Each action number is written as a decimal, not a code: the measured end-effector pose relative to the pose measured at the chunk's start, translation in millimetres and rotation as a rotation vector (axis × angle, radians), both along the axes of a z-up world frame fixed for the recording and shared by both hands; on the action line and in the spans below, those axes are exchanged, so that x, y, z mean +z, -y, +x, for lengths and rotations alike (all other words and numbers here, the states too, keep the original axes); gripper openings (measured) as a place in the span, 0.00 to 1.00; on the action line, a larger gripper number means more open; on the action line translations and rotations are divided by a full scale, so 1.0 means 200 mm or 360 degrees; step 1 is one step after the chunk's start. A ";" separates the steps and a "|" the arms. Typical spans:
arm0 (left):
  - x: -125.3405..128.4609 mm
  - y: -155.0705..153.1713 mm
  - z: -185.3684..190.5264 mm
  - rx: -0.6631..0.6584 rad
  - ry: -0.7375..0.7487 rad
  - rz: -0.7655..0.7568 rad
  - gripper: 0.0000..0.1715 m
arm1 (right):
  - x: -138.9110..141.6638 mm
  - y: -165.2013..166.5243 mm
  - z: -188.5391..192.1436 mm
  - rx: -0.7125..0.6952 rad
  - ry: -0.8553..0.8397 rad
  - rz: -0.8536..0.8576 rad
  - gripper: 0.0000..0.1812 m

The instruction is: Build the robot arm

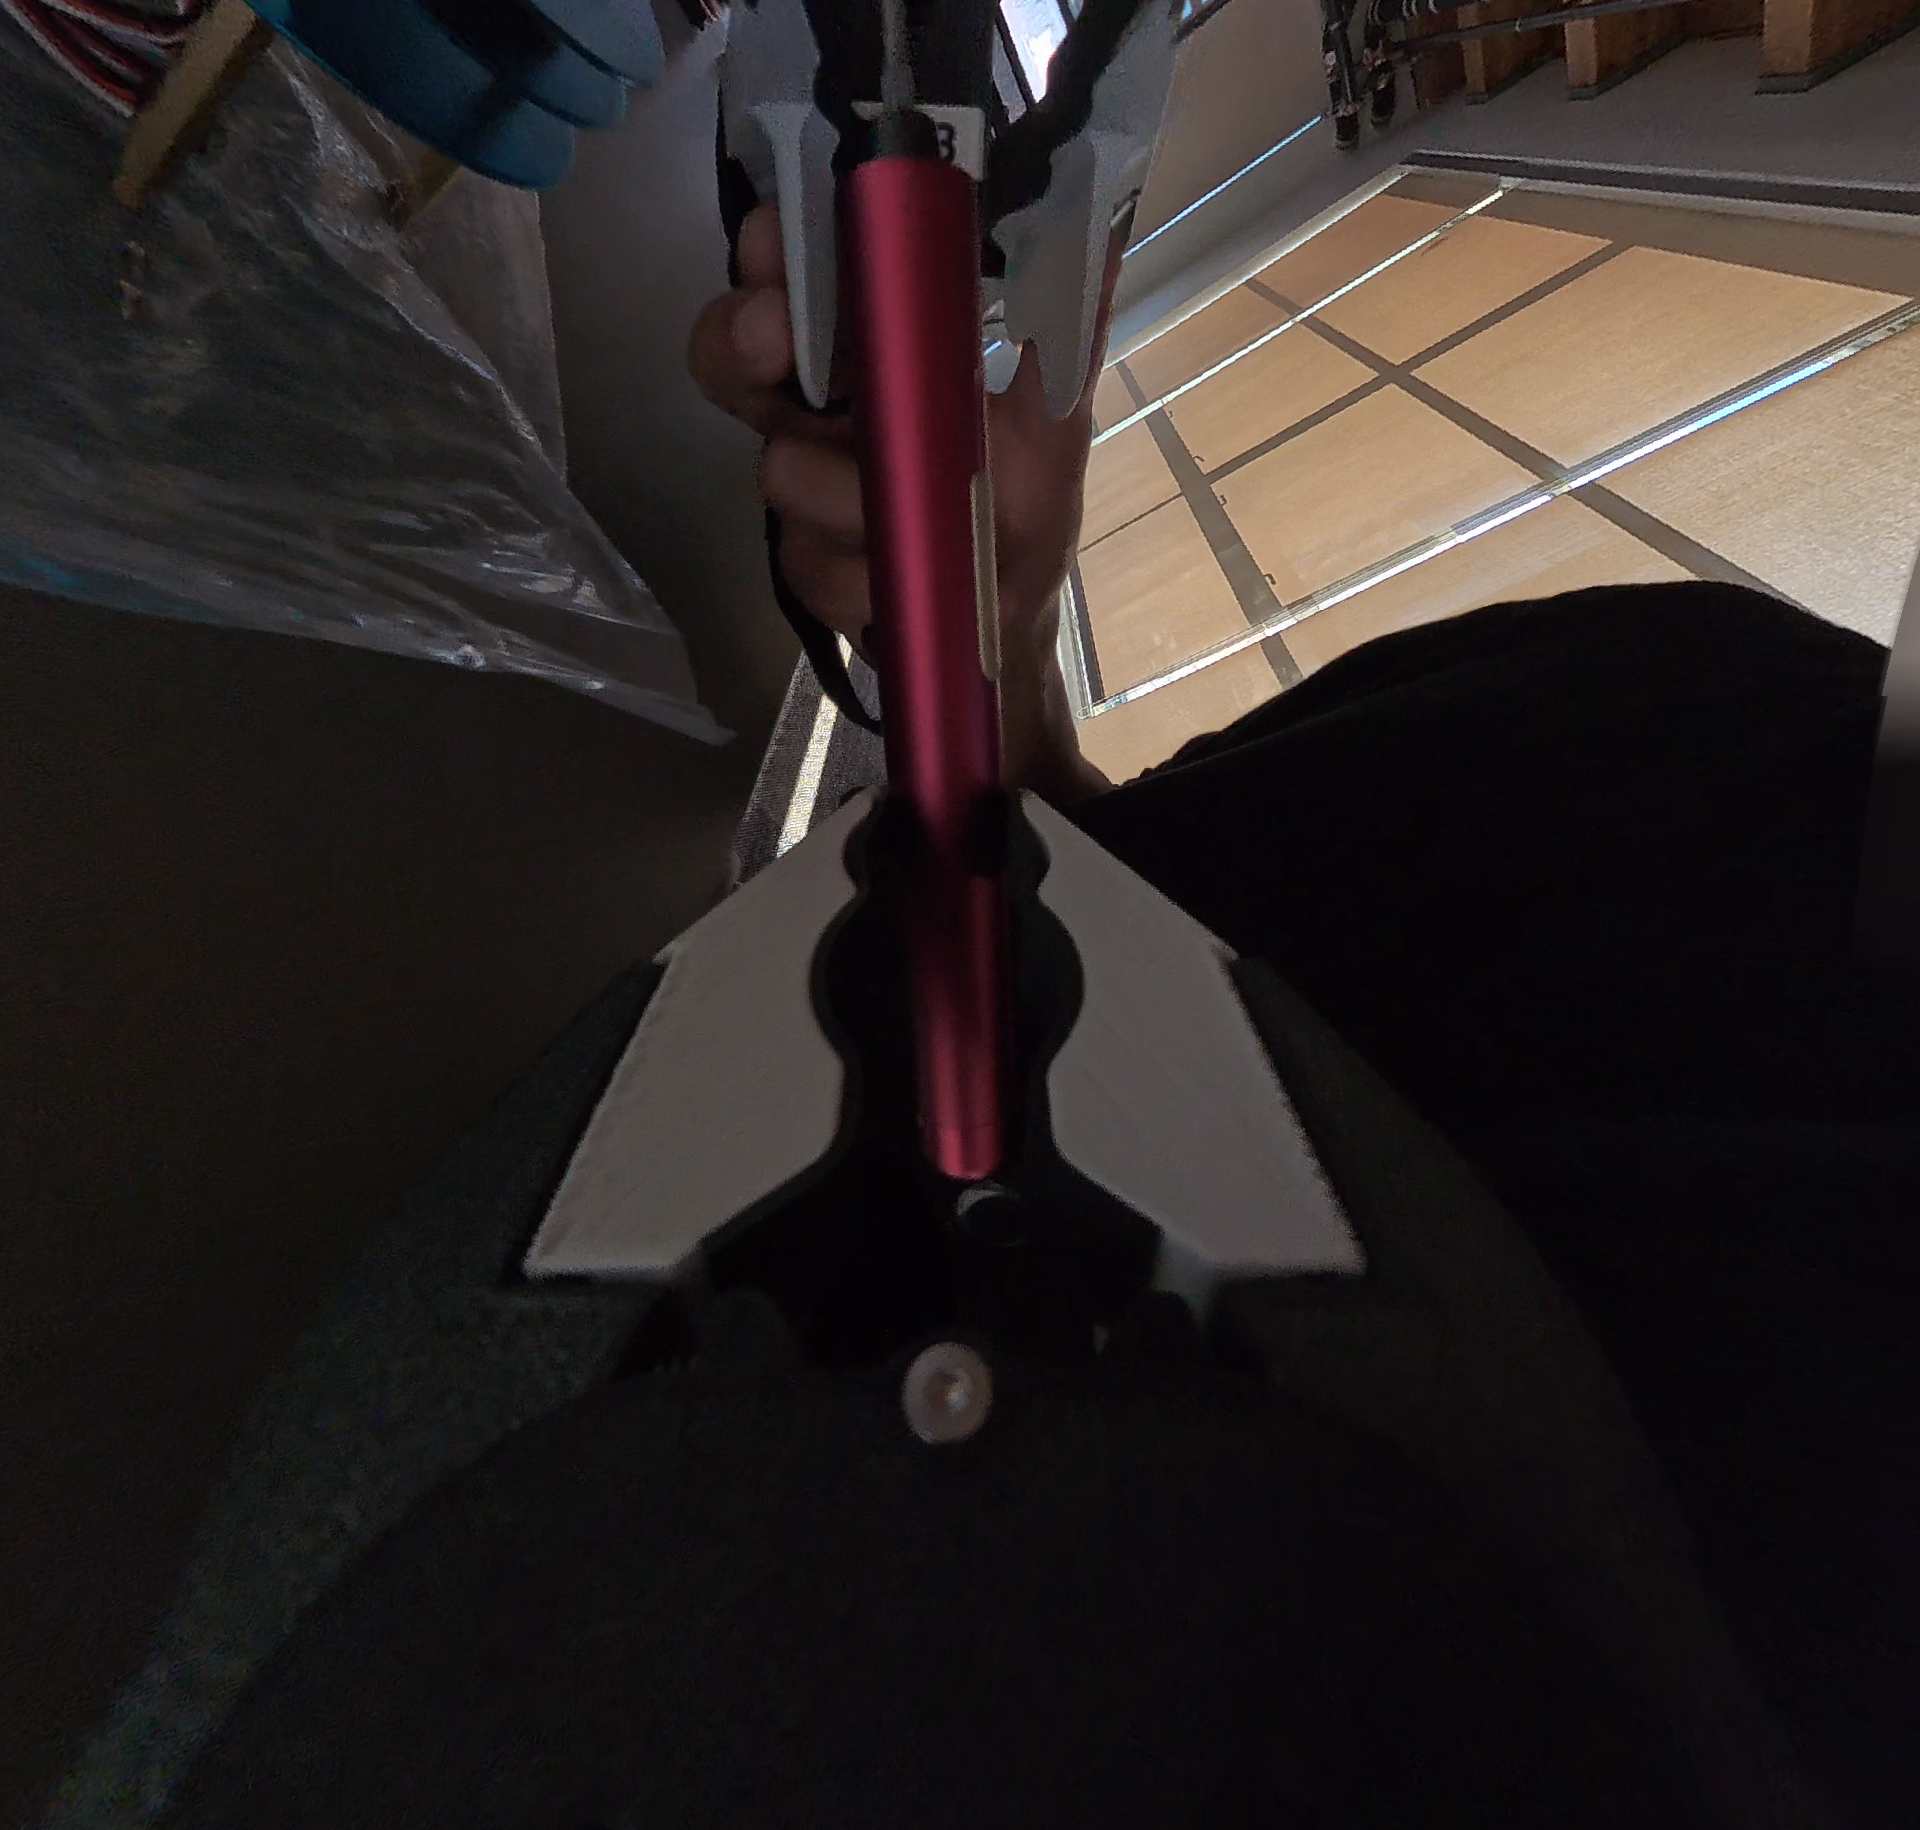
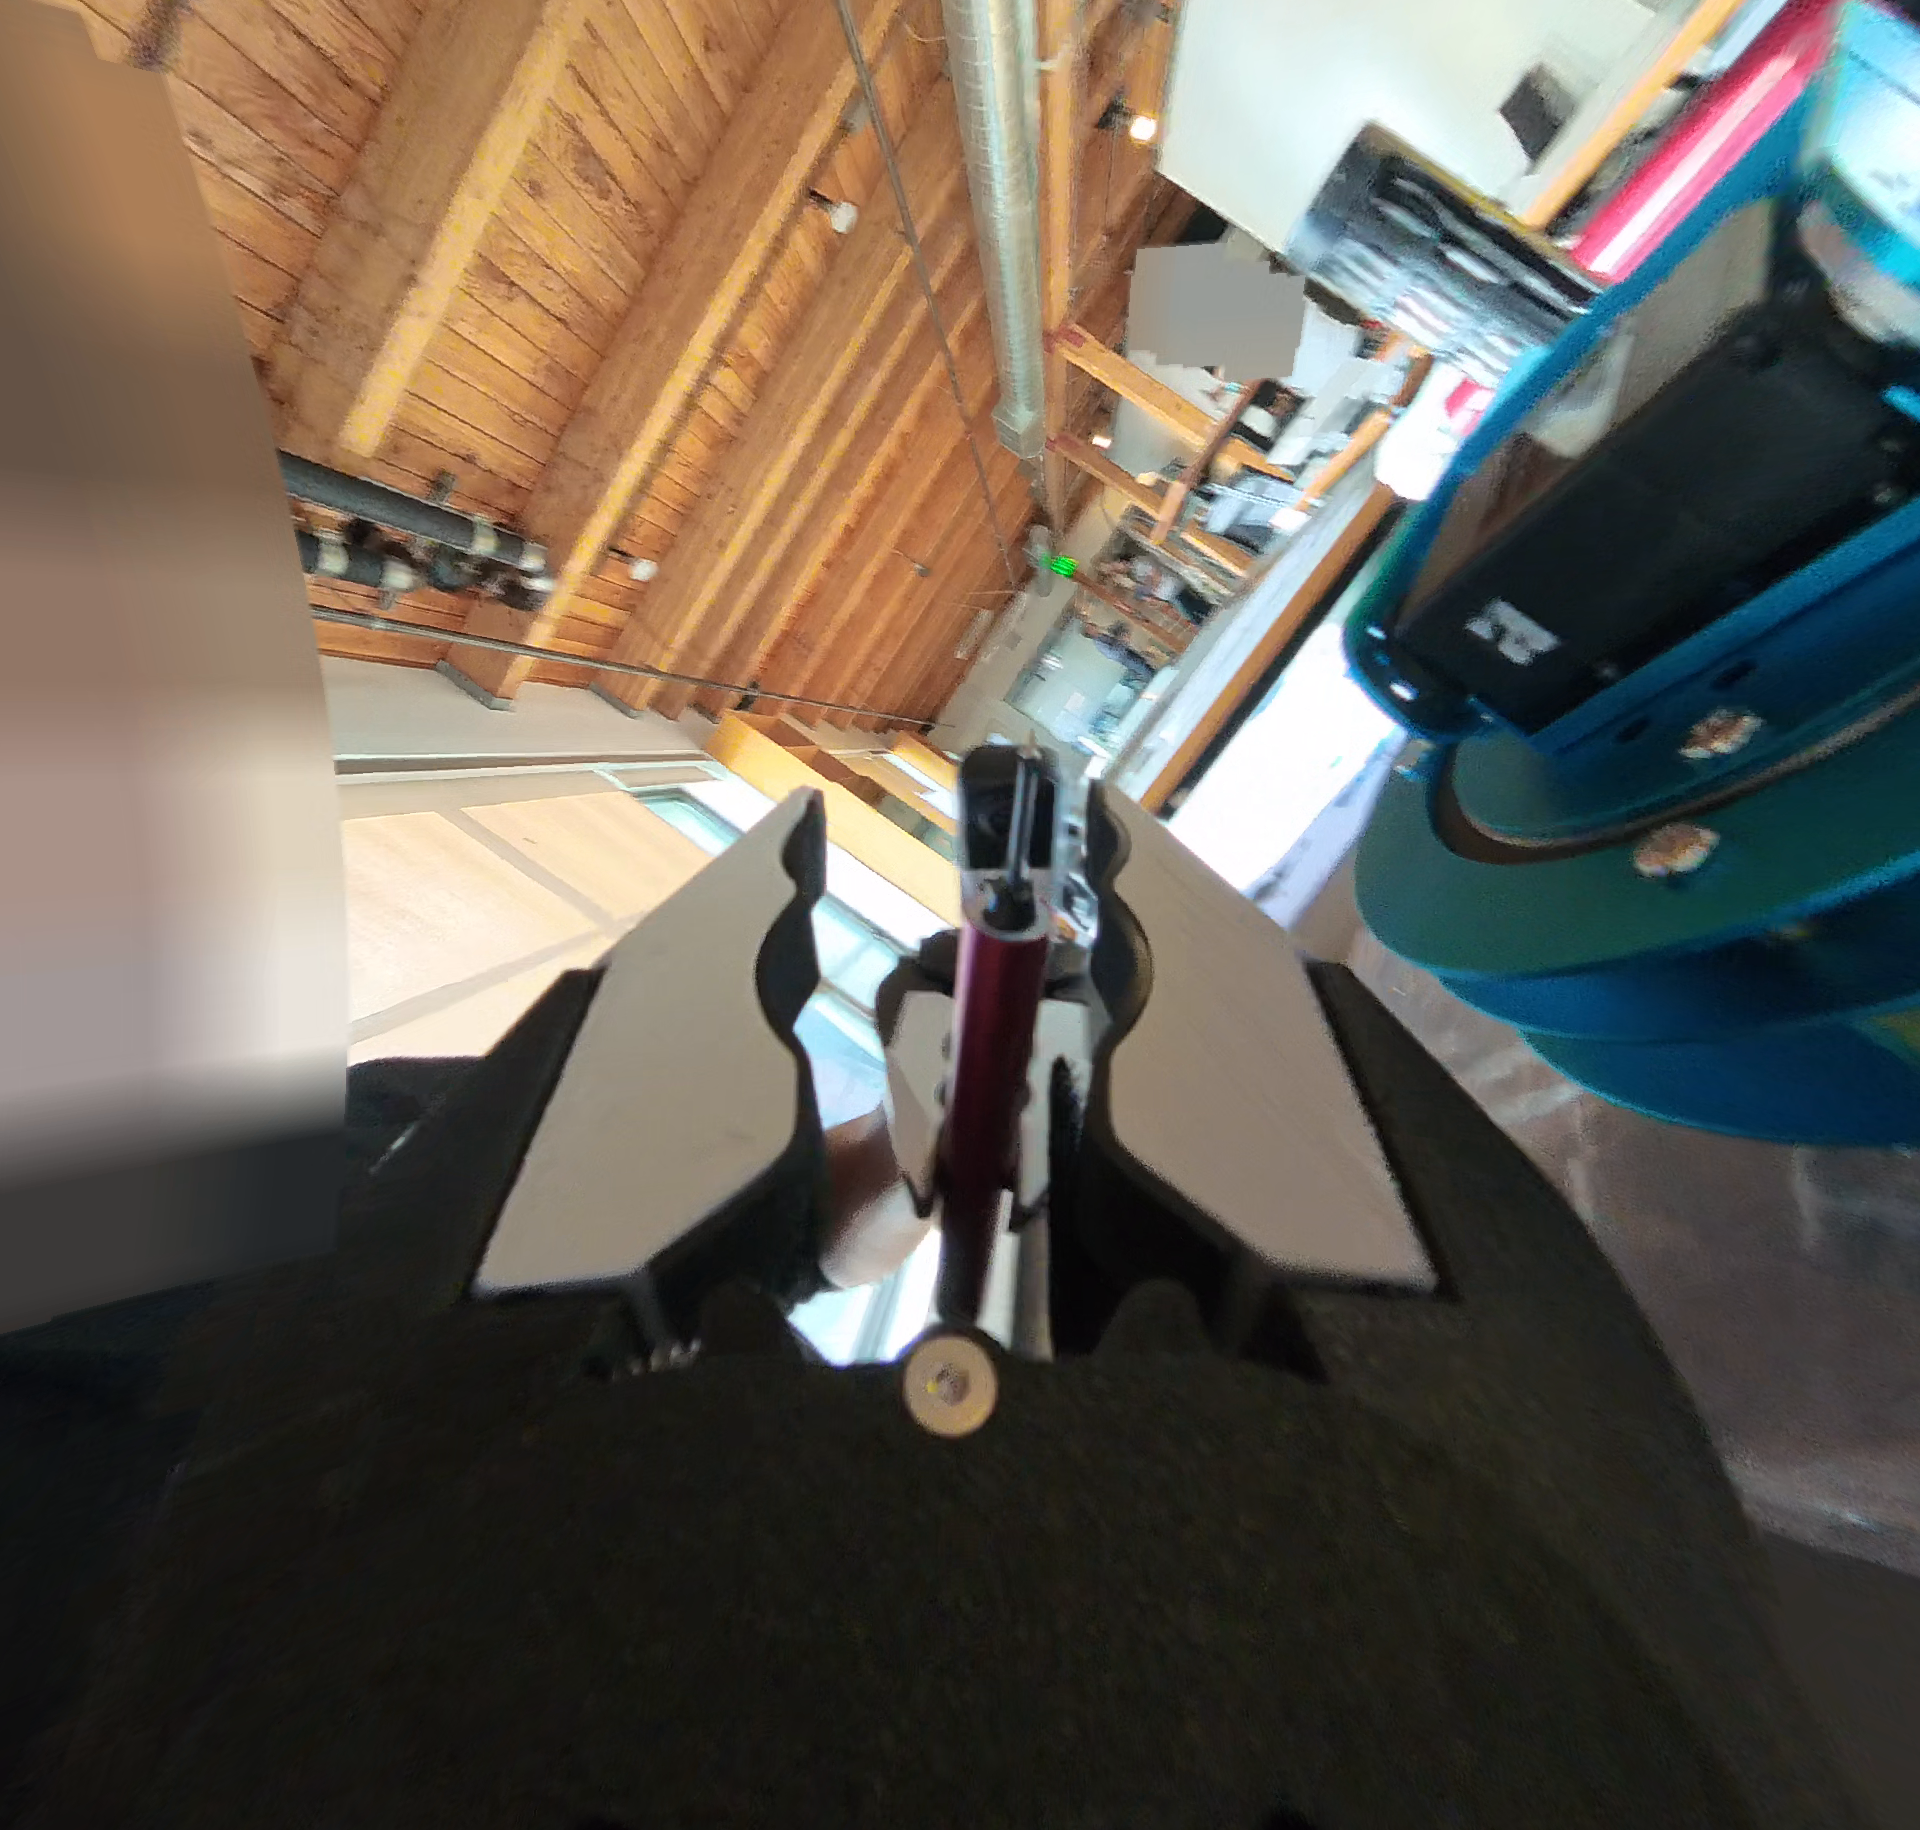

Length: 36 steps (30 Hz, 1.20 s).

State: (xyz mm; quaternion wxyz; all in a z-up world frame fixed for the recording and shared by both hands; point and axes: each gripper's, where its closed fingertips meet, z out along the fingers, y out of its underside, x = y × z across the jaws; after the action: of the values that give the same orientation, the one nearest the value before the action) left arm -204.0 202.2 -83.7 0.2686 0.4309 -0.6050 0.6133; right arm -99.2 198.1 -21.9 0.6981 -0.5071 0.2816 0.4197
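A slim red metal tool handle (image 1: 925,533) with a thin grey shaft at its far end runs straight up the left wrist view. My left gripper (image 1: 951,804) is shut on its near end, black pads against it. My right gripper (image 1: 940,398) faces it; its white fingers (image 1: 800,253) flank the far part of the handle, and a hand (image 1: 821,492) shows behind. In the right wrist view my right gripper (image 2: 954,804) stands open, fingers apart on either side of the handle (image 2: 987,1053). The left gripper (image 2: 982,1198) clamps the handle there.
A blue round machine (image 1: 416,45) hangs close at upper left, also at the right in the right wrist view (image 2: 1662,637). A clear plastic sheet (image 1: 260,430) lies at left. Dark clothing (image 1: 1507,845) fills the right. A wooden beam ceiling (image 2: 623,274) is behind. The tips of one gripper are about 12 cm away from the tips of the other.
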 end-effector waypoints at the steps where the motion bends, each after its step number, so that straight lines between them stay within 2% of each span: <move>1: 0.00 0.00 0.01 0.0009 -0.0020 0.0000 0.11 | -0.04 -0.01 0.00 -0.0022 0.0030 -0.0088 0.27; 5: 0.00 0.00 0.03 -0.0011 -0.0043 0.0041 0.11 | -0.19 -0.08 -0.08 -0.0068 0.0136 -0.0415 0.27; 7: 0.00 0.02 0.04 -0.0038 -0.0060 0.0093 0.11 | -0.24 -0.13 -0.15 -0.0039 0.0144 -0.0495 0.28; 12: -0.04 0.03 0.06 -0.0096 -0.0143 0.0211 0.11 | -0.23 -0.17 -0.20 0.0003 -0.0073 -0.0359 0.12; 18: -0.02 -0.01 0.11 -0.0015 -0.0202 0.0178 0.11 | -0.25 -0.18 -0.14 0.0005 -0.0283 -0.0282 0.11; 26: -0.01 -0.07 0.09 0.0047 -0.0241 0.0000 0.11 | -0.22 -0.23 -0.10 0.0006 -0.0277 -0.0289 0.11; 36: -0.01 -0.07 0.11 0.0022 -0.0235 0.0054 0.11 | -0.23 -0.21 -0.07 -0.0002 -0.0315 -0.0269 0.11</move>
State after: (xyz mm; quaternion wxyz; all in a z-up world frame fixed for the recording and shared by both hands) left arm -181.1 216.3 -85.2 0.3009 0.4835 -0.5910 0.5714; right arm -113.6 241.1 -67.2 0.6220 -0.5201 0.3837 0.4421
